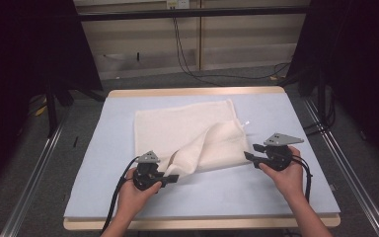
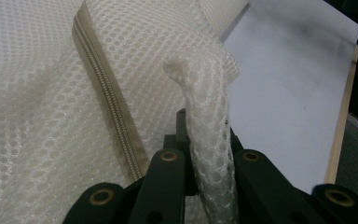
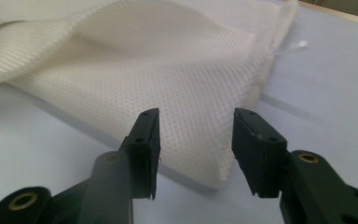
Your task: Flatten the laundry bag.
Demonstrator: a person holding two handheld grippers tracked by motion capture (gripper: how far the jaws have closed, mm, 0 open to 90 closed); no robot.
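A white mesh laundry bag (image 1: 187, 131) lies spread on the pale blue table top (image 1: 276, 187), with its near part folded and lifted into a ridge. My left gripper (image 1: 171, 177) is shut on a bunched fold of the mesh (image 2: 209, 140) at the bag's near left corner; a beige zipper (image 2: 109, 105) runs beside it. My right gripper (image 1: 253, 151) stands open at the bag's near right corner (image 3: 214, 172), its jaws on either side of the corner and apart from the cloth. A hand holds each gripper.
The table's wooden edge (image 1: 202, 224) runs along the front. A small white tag (image 1: 246, 123) sticks out at the bag's right side. Cables (image 1: 187, 59) hang on the floor behind the table, with dark frames at both sides.
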